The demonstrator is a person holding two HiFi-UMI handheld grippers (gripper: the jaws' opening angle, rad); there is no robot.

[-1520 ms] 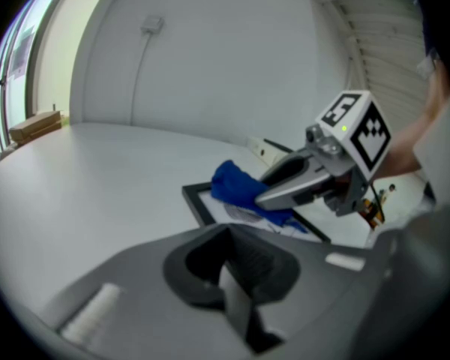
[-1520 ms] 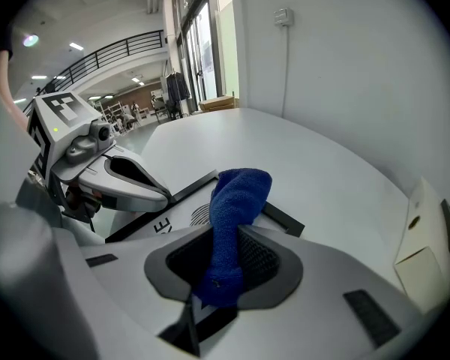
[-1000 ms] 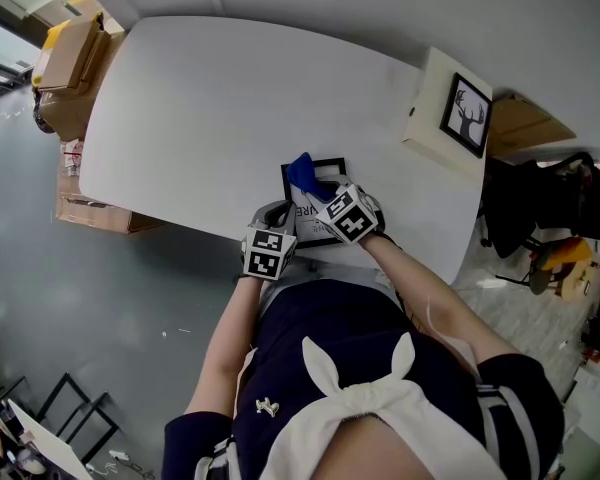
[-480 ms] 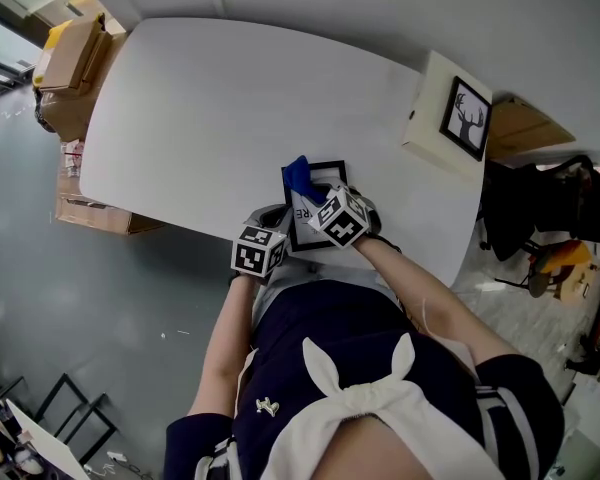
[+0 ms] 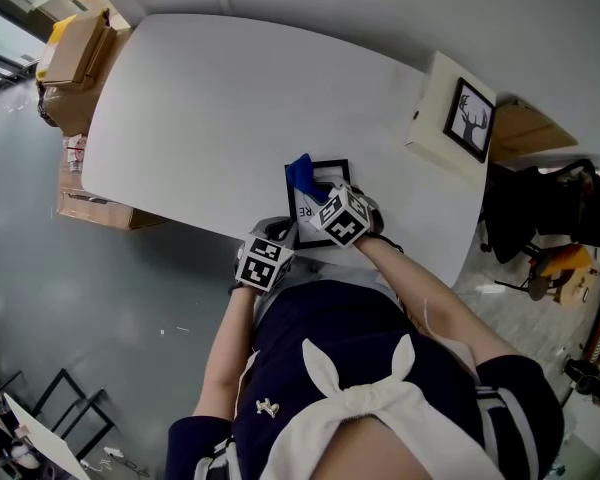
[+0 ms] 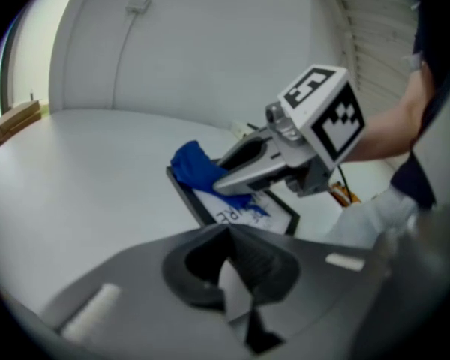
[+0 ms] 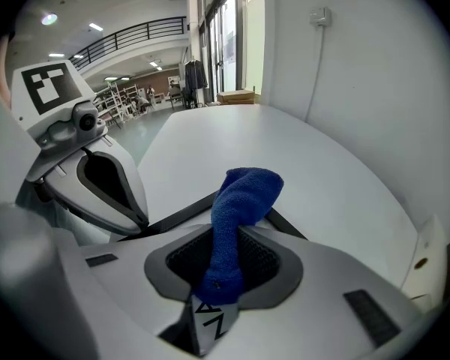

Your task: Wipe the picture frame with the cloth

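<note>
Nearest the person, the left tool (image 6: 229, 231) hangs at the near edge of the white worktop (image 5: 210, 98). Its jaws are drawn together with nothing between them. It points toward the picture frame (image 5: 332, 173) but is clear of it, off the frame's near left corner.

Just beyond and to the right, the right tool (image 7: 223, 246) is over the frame. Its jaws are clamped on the blue cloth (image 7: 240, 193), which is pinched at its lower end and rises forward out of the jaws in a thick, bent roll. The bunched end sits over the far left part of the frame.

The frame has a thin black border around a white sheet with dark lettering. It lies flat on the worktop close to the near edge, between the two tools and partly under the right one. Whether the cloth touches the glass cannot be told.

Farther back at the right end stands a cream box (image 5: 435, 98), with a black-framed deer picture (image 5: 470, 115) on it. Past the far left corner are stacked cardboard boxes (image 5: 75, 48).
</note>
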